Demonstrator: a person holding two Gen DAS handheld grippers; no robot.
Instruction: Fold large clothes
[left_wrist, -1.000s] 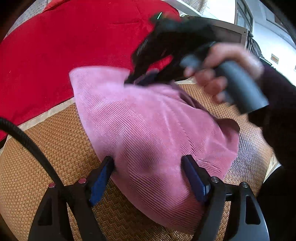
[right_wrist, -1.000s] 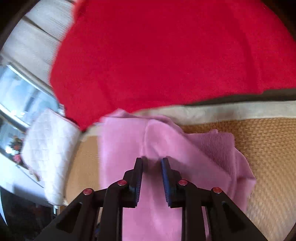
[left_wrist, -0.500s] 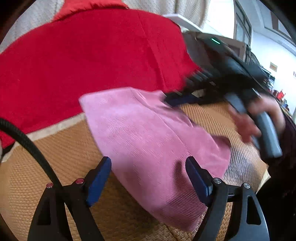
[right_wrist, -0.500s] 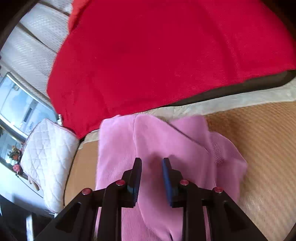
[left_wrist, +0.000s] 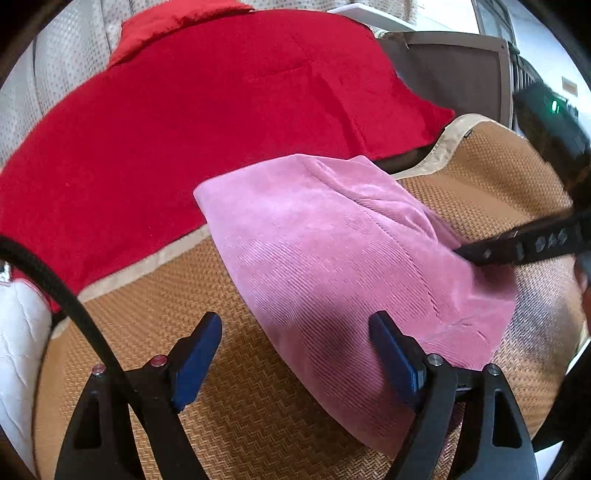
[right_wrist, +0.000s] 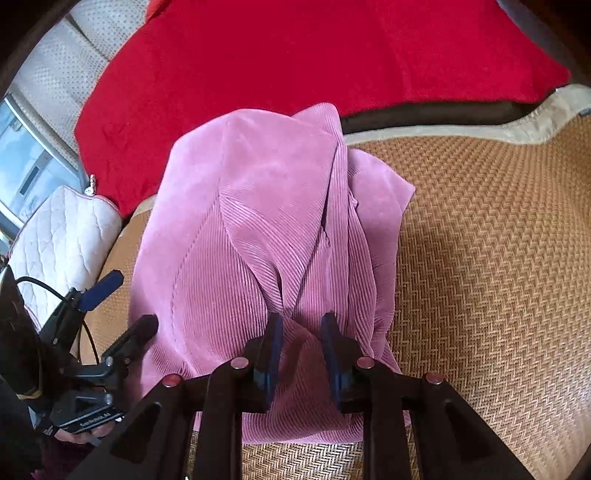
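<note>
Two grippers differ: my right gripper, just pulled nearer, pinches the pink garment's near edge; my left gripper stays spread, so another fold follows.

The pink corduroy garment is the only piece of clothing being folded. It has fine ribs and a soft pink colour. It lies folded into a compact, rather long bundle on the woven straw mat, with several layers on top of each other. On the upper side some folds and a seam run along its length. Its far end touches the edge of the red blanket. In the left wrist view the garment looks mostly smooth and flat.
</note>
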